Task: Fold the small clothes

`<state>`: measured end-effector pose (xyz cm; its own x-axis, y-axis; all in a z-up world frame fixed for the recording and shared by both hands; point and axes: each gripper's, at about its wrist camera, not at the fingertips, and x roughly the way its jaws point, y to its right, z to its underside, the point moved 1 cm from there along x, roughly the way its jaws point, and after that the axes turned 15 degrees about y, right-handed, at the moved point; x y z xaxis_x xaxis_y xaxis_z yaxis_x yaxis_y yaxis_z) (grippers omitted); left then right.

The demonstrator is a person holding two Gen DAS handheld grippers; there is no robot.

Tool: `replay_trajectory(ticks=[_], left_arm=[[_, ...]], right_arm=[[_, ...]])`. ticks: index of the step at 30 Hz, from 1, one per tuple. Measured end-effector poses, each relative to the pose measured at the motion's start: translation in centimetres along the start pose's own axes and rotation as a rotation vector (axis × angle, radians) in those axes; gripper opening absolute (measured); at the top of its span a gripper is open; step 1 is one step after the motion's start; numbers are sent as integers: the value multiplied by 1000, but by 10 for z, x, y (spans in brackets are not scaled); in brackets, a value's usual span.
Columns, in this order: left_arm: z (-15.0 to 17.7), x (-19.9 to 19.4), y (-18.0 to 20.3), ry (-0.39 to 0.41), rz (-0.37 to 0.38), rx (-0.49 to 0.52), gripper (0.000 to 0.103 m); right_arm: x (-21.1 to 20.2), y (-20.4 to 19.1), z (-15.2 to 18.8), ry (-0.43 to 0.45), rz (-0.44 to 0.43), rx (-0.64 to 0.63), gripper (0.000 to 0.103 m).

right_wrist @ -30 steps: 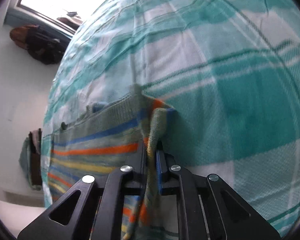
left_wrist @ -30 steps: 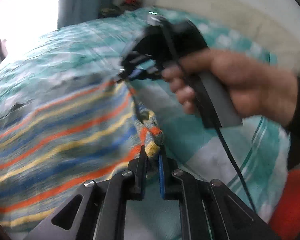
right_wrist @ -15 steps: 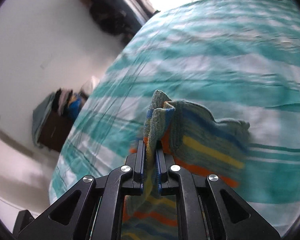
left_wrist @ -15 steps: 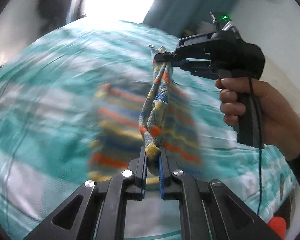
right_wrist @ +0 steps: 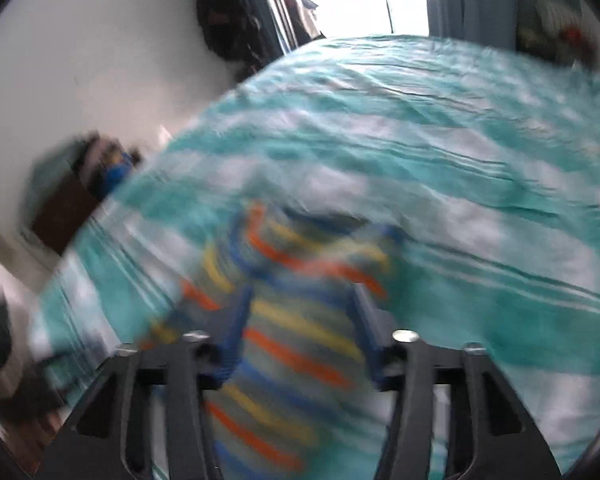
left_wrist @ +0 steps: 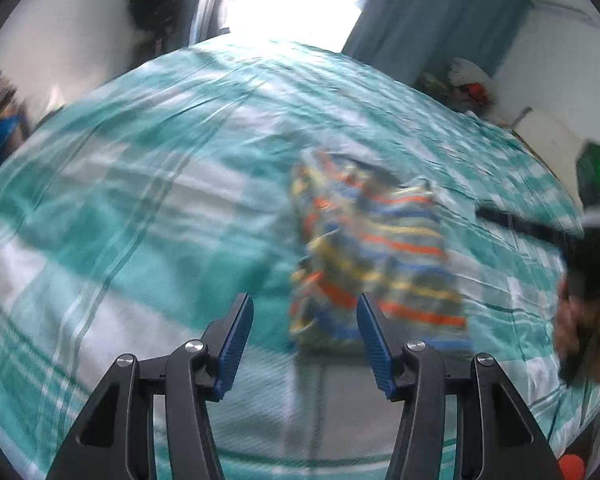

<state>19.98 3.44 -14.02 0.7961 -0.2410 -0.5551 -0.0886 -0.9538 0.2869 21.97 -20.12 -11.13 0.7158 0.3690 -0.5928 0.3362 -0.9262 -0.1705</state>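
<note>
Garment (left_wrist: 376, 264), striped knit, lay loose on the teal-and-white checked bedsheet (left_wrist: 140, 200).

Left gripper (left_wrist: 305, 344): jaws spread wide, holding nothing, cloth ahead and slightly right of them. Cloth: soft, rumpled rectangle, orange, yellow and blue bands crosswise, long axis running away from the camera. Right gripper (right_wrist: 300, 332): jaws spread wide, empty, above the same cloth (right_wrist: 284, 320); views blurred.
</note>
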Motion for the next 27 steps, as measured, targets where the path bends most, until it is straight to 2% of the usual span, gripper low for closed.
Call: replay_trajectory(ticks=[3,6,8,9,10,14,17,20,22,25,27], left_arm=[[-3,25,15,-28,-20,61,54],[17,69,-6,-156,-115,36,49],[27,74,-18,-176,-92,23,49],[25,67,-19,-174,-95,41,49],[23,59,-18,-169,-102,55,49],[5,18,-19,-89,-69,48,56],[-16,12,-14,-58,-24,35,57],[-44,27,5,-45,33,33,57],[-56,43,18,-45,40,63,57],[-60,86,25,-84,-1,116,57],[-46,122,17,-153,-77,148,56]], right_arm=[[-17,-20,32,-6,-32,-28,33],[-2,-31,74,-50,-30,-8,33],[28,-23,110,-164,14,68,33],[27,-20,118,-135,25,99,32],[21,-21,118,-98,34,108,32],[-3,-27,100,-67,45,109,38],[-16,-24,80,-20,50,78,38],[-17,-14,59,4,49,84,38],[-10,-11,43,21,54,74,38],[5,-8,22,66,30,68,38],[26,-3,17,69,-15,107,38]])
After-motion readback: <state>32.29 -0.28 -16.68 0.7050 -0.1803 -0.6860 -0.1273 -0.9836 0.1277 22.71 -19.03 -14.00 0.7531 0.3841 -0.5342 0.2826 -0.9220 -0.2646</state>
